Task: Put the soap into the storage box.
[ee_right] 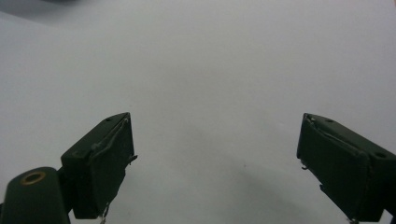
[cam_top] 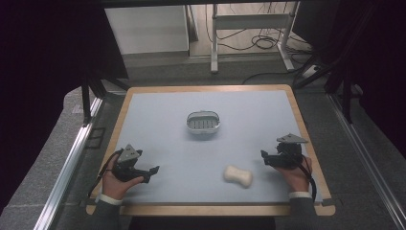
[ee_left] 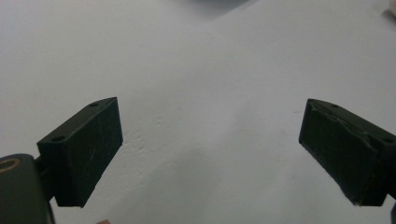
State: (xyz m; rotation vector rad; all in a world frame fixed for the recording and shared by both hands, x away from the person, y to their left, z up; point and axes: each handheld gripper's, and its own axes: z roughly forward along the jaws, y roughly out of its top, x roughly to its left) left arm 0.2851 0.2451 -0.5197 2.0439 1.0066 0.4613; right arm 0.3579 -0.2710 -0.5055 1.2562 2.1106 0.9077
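- Nearest to me, I hold my left gripper point(cam_top: 152, 171) low at the near left of the pale grey mat point(cam_top: 163, 120); it sits well to the left of the cream, bone-shaped bar of soap point(cam_top: 238, 176), pointing towards it.
- Its two black jaws stand spread wide in the left gripper view, with bare mat between the pads point(ee_left: 86, 154).
- Soap itself lies flat on the mat near the front edge, right of centre, touched by neither gripper.
- Just right of the soap and slightly farther back I have my right gripper point(cam_top: 265, 158), carrying its grey three-cornered plate point(cam_top: 291, 139) on top.
- Those jaws are also spread to their widest in the right gripper view, pads point(ee_right: 108, 163) apart over empty mat, gripping nothing.
- Farther back from the soap, around the middle of the mat, stands the oval grey soap dish point(cam_top: 203, 122) with a slotted floor, well apart from the soap and both grippers.
- Beyond the dish, the light wooden table rim point(cam_top: 206, 88) frames the mat.
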